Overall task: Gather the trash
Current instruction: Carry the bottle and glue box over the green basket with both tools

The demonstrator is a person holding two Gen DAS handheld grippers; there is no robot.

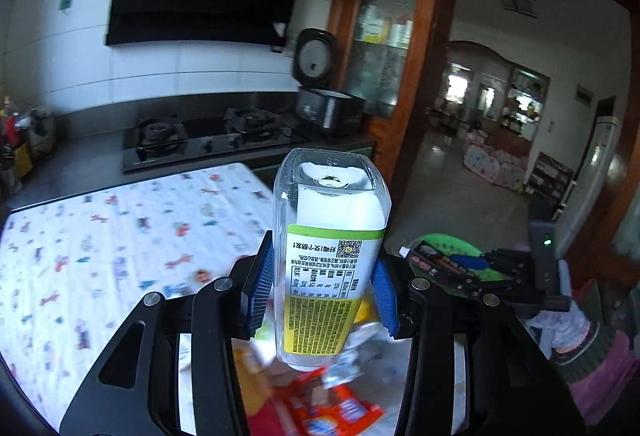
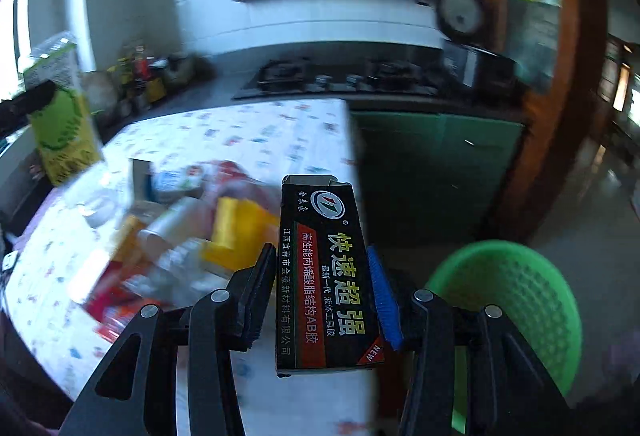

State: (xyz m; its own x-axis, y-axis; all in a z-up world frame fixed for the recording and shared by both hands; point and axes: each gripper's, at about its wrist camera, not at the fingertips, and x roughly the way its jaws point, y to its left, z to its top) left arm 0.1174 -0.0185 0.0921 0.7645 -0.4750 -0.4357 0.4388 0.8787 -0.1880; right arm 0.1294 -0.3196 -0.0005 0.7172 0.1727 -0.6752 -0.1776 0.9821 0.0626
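My left gripper [image 1: 322,282] is shut on a clear plastic bottle [image 1: 332,236] with a green and yellow label, held bottom-up above the table. The bottle also shows at the left of the right wrist view [image 2: 60,107]. My right gripper [image 2: 322,288] is shut on a black glue box [image 2: 326,276] with Chinese lettering, held near the table's right edge. A green plastic basket [image 2: 516,300] stands on the floor to the right of the box; part of it shows in the left wrist view [image 1: 452,248] behind the right gripper. A blurred pile of trash [image 2: 180,236] lies on the table.
The table has a white patterned cloth [image 1: 100,236]. Behind it runs a dark counter with a gas hob [image 1: 208,139] and an open rice cooker [image 1: 324,103]. A wooden glass cabinet [image 1: 388,35] and a doorway are at the right. Green cabinets [image 2: 436,163] stand under the counter.
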